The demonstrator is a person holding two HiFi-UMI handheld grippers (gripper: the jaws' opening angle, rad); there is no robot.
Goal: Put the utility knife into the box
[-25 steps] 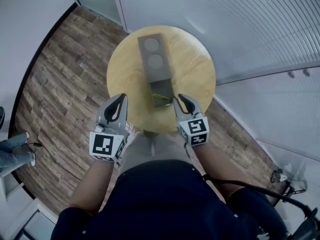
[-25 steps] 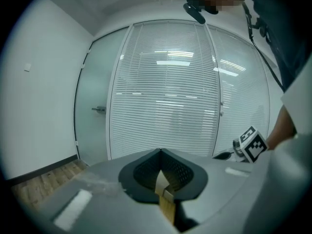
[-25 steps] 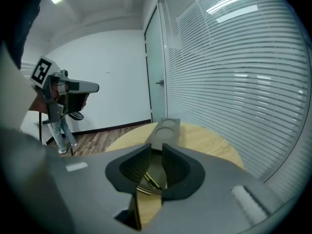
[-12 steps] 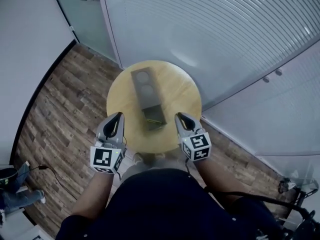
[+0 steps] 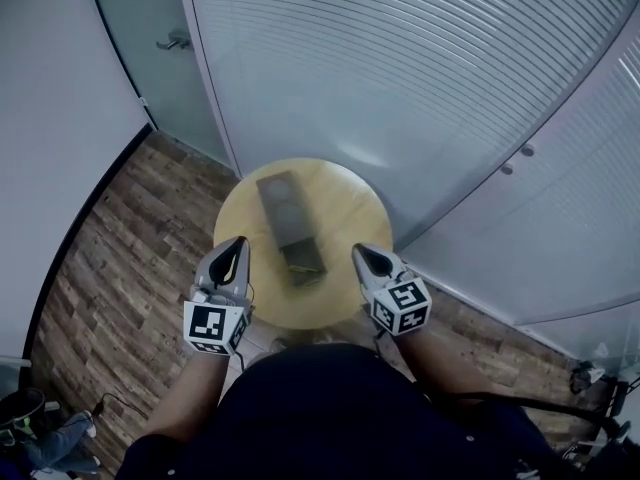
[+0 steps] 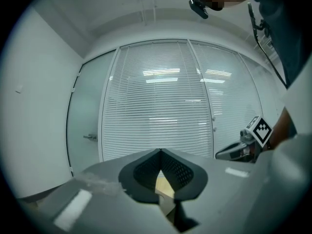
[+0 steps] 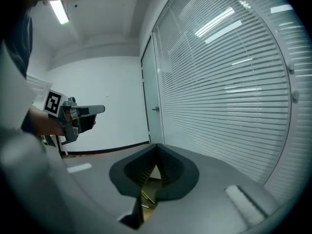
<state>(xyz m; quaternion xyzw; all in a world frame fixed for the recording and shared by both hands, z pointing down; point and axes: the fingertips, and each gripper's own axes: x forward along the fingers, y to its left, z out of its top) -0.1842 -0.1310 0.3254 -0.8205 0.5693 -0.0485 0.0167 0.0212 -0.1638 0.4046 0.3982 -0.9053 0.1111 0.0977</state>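
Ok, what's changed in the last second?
Both grippers rose away from the table; the right gripper has just closed its jaws, nothing between them. Unchanged: left gripper shut and empty, box on the table with the utility knife in its open end.

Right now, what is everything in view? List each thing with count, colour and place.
table: one, light wood, round, centre
box: one, grey, long, on the table
utility knife: one, yellowish, apparently in the box's near end
blinds: one wall, pale grey, behind the table
door handle: one, metal, upper left
floor: brown planks, left
left gripper: grey, shut, empty, table's near left
right gripper: grey, jaws just closed, empty, table's near right
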